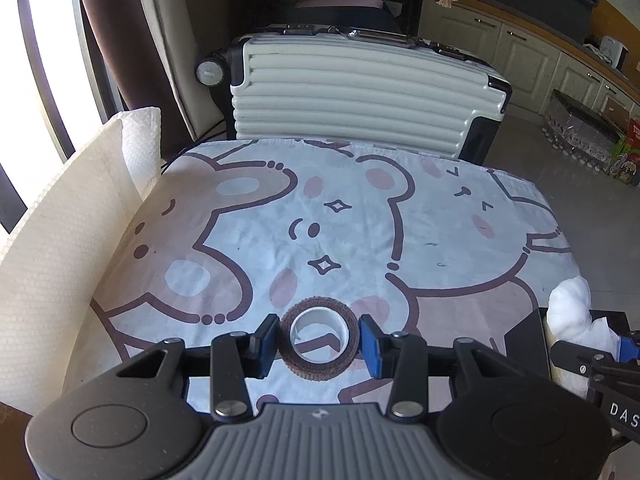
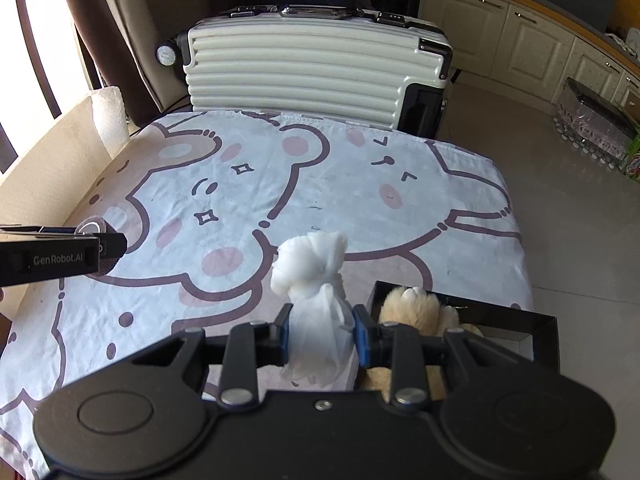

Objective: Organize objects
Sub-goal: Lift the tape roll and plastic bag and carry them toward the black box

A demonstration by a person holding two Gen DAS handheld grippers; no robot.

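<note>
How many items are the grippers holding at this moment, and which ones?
2. The left gripper is clamped on a brown tape roll above the bear-print cloth. The right gripper grips a white gauze bundle beside the black box.

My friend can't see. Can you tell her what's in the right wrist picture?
The right claw squeezes a knotted white cloth bundle above a table with a cartoon bear tablecloth. A black box with a fluffy tan toy sits at the right, and a white suitcase stands behind the table.
</note>
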